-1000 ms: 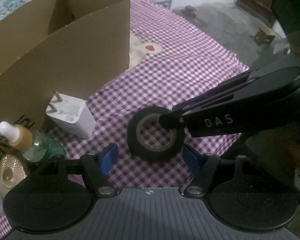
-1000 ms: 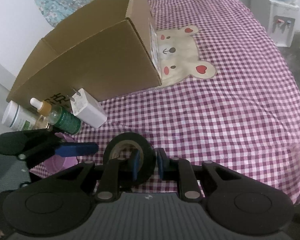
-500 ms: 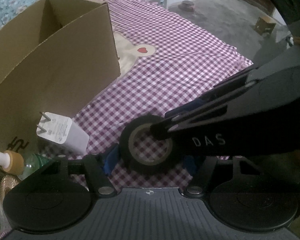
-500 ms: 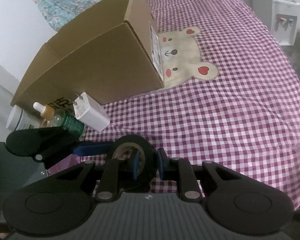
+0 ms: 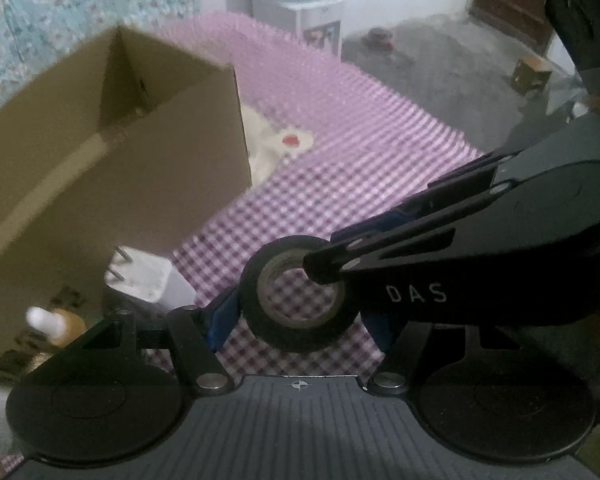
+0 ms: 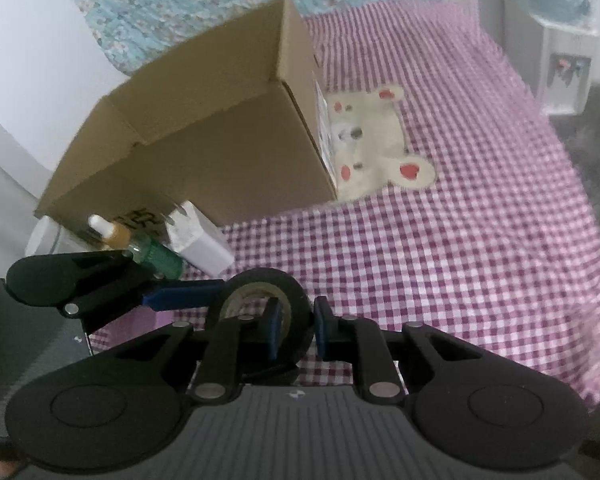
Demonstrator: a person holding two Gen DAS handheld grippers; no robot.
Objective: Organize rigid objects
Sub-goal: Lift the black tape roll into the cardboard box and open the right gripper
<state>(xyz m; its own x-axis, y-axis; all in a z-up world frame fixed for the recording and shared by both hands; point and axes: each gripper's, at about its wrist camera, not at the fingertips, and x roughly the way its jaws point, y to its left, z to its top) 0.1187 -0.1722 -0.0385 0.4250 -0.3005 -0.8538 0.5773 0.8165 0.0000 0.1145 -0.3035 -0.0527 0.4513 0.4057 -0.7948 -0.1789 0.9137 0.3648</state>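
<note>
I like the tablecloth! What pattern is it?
The tablecloth is purple-and-white checked, clearest in the right wrist view.

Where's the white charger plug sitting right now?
The white charger plug lies on the checked cloth against the cardboard box, low on the left in both wrist views, between the green dropper bottle and the black tape roll.
</note>
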